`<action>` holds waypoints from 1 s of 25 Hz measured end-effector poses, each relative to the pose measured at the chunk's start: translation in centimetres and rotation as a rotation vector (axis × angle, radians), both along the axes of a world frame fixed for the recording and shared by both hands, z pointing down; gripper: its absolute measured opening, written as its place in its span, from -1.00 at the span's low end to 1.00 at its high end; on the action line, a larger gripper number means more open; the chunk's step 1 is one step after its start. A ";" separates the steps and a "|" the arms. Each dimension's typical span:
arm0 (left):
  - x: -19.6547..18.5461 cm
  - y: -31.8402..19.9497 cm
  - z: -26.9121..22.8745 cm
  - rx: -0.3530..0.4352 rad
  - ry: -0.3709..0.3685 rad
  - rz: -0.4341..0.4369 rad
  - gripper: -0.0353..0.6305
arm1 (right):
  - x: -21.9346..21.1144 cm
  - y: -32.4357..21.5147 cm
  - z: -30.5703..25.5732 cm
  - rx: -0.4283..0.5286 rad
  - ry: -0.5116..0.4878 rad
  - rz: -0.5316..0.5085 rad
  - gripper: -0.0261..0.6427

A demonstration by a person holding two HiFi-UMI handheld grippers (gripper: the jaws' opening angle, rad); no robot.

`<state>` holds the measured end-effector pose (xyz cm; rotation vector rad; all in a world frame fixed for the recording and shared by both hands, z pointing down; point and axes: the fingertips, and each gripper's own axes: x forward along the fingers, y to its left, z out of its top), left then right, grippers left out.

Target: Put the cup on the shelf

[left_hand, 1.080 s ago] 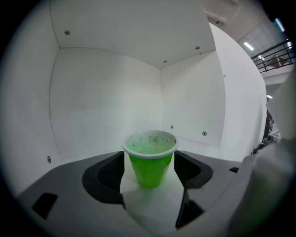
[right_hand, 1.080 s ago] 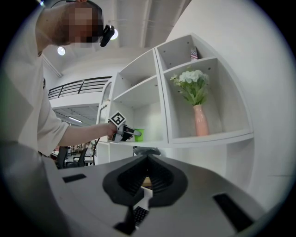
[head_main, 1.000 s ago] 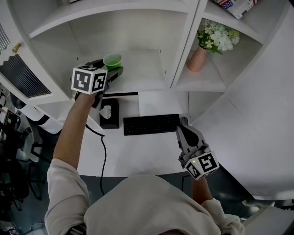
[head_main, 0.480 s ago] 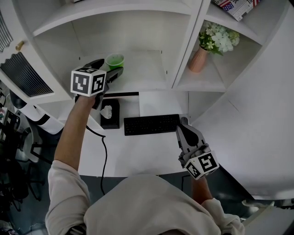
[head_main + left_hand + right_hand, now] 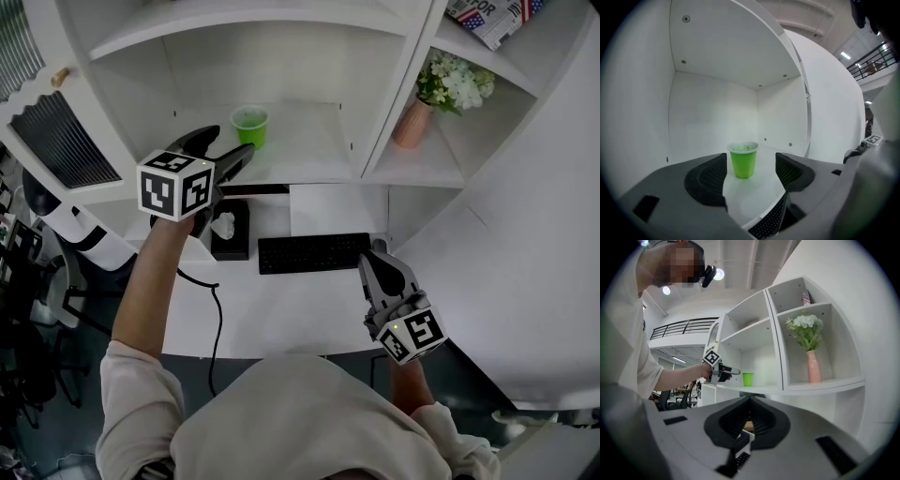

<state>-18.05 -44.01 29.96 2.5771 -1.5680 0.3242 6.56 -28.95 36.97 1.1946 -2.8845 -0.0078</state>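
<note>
We count one cup [image 5: 249, 125] upright on shelf [image 5: 309, 141]; two grippers: left gripper [image 5: 228, 143] wide, jaws just eased inward, empty; right gripper [image 5: 375, 253] closed, empty.

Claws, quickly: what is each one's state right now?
Left claw: open, just closed slightly, nothing between; green cup stands free ahead on the shelf.
Right claw: closed, empty.

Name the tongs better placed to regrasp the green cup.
Left. The left tongs, open though just closing slightly, empty, point at the green cup from the shelf edge. The right tongs are shut, low by the keyboard.
</note>
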 end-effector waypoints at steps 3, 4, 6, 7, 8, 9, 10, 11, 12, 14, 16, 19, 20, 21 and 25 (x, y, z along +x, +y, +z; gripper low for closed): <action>-0.2 2.0 -0.7 0.036 0.014 0.007 -0.06 | -0.8 0.4 -0.3 0.006 0.003 -0.009 -0.91; -0.3 2.7 -0.8 0.046 0.018 0.008 -0.09 | -1.0 0.5 -0.4 0.008 0.005 -0.012 -0.91; -0.5 3.9 -1.1 0.063 0.022 0.011 -0.12 | -1.5 0.7 -0.6 0.011 0.008 -0.017 -0.91; -0.6 4.4 -1.2 0.072 0.021 0.013 -0.15 | -1.7 0.8 -0.7 0.013 0.009 -0.020 -0.91; -0.6 5.0 -1.4 0.082 0.021 0.013 -0.21 | -1.9 0.9 -0.8 0.015 0.010 -0.023 -0.91; -0.7 5.5 -1.5 0.092 0.020 0.014 -0.25 | -2.1 1.0 -0.9 0.018 0.011 -0.026 -0.91; -0.8 6.1 -1.6 0.101 0.019 0.015 -0.28 | -2.3 1.1 -0.9 0.020 0.012 -0.029 -0.91; -0.8 6.7 -1.6 0.109 0.018 0.015 -0.30 | -2.5 1.2 -1.0 0.023 0.013 -0.032 -0.91; -0.8 7.2 -1.7 0.116 0.017 0.016 -0.32 | -2.7 1.3 -1.1 0.025 0.014 -0.034 -0.91; -0.9 8.4 -1.7 0.128 0.014 0.016 -0.37 | -3.0 1.4 -1.3 0.028 0.015 -0.039 -0.91; -0.9 9.3 -1.6 0.138 0.014 0.017 -0.40 | -3.3 1.5 -1.5 0.031 0.015 -0.044 -0.91; -1.0 10.9 -1.5 0.151 0.031 0.015 -0.45 | -3.7 1.6 -1.7 0.035 0.015 -0.051 -0.91; -1.1 11.4 -1.4 0.154 0.037 0.011 -0.49 | -3.9 1.7 -1.8 0.036 0.015 -0.053 -0.91; -1.2 11.9 -1.2 0.155 0.041 0.008 -0.51 | -4.0 1.8 -1.8 0.037 0.016 -0.055 -0.91; -1.4 13.5 -0.2 0.149 0.040 0.008 -0.58 | -4.5 2.1 -1.9 0.040 0.018 -0.061 -0.91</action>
